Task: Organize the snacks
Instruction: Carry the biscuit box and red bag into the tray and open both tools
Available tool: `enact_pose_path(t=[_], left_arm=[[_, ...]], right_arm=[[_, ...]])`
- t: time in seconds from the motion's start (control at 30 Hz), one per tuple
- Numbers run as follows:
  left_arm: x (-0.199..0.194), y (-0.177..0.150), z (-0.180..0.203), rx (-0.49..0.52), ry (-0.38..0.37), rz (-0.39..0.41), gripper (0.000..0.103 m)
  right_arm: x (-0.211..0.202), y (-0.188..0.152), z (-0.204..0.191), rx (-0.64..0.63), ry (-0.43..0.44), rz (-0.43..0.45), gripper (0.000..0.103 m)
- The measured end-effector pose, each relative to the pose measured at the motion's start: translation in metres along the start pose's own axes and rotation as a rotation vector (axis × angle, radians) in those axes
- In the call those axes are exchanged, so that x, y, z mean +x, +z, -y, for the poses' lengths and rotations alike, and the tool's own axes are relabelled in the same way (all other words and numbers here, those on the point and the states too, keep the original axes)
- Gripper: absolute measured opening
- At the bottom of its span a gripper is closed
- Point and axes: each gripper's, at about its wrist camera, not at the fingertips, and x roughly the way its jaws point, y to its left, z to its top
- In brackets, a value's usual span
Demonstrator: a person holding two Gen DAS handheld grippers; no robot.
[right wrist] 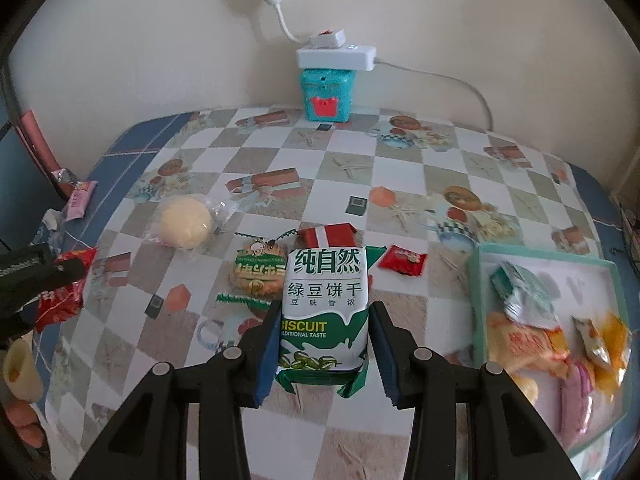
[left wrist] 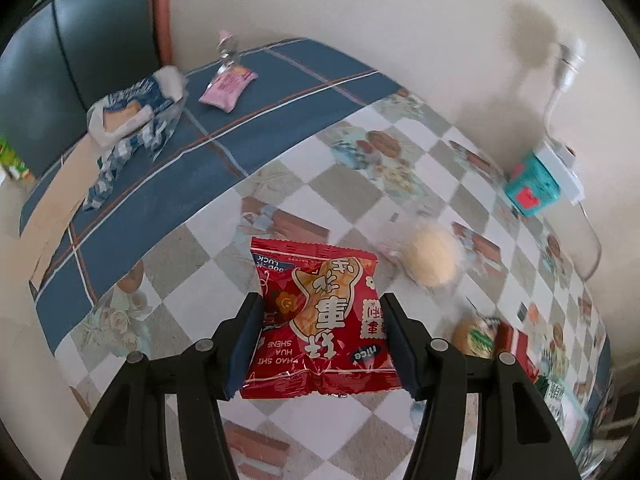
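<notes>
Transport step. The left gripper (left wrist: 322,344) clamps one red peanut packet (left wrist: 320,320); the right gripper (right wrist: 325,344) clamps one green biscuit pack (right wrist: 325,312), both apparently lifted clear of the table, left of the mint tray (right wrist: 604,268). Next move, as judged: carry both over the tray and release. Four loose snacks lie left of the tray.

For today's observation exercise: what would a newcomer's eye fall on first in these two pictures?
First, the red peanut packet clamped in the left gripper, and the green-and-white biscuit pack clamped in the right gripper. Next, the teal tray of snacks on the right of the checkered table.
</notes>
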Motion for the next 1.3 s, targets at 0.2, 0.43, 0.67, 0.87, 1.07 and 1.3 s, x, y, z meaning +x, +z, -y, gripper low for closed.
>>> enact_pose_path(t=[0.2,0.43,0.67,0.87,1.07,1.3], left_arm=[[-0.029,-0.015,0.020,0.071,-0.009,0.055,0.061],[-0.058,-0.031,0.042,0.141,-0.049,0.103,0.061],[-0.083,-0.037,0.056,0.173,-0.063,0.169,0.061],[-0.095,-0.047,0.075,0.215,-0.070,0.194,0.061],[-0.105,-0.061,0.103,0.285,-0.103,0.206,0.061],[-0.115,-0.082,0.138,0.375,-0.155,0.200,0.061]], right_arm=[[-0.027,-0.011,0.014,0.046,0.003,0.023,0.045],[-0.050,-0.023,0.033,0.091,-0.031,0.038,0.045],[-0.064,-0.028,0.069,0.177,-0.051,0.053,0.045],[-0.072,-0.031,0.102,0.236,-0.099,0.060,0.045],[-0.081,-0.035,0.139,0.314,-0.136,0.073,0.045],[-0.091,-0.041,0.176,0.403,-0.164,0.087,0.045]])
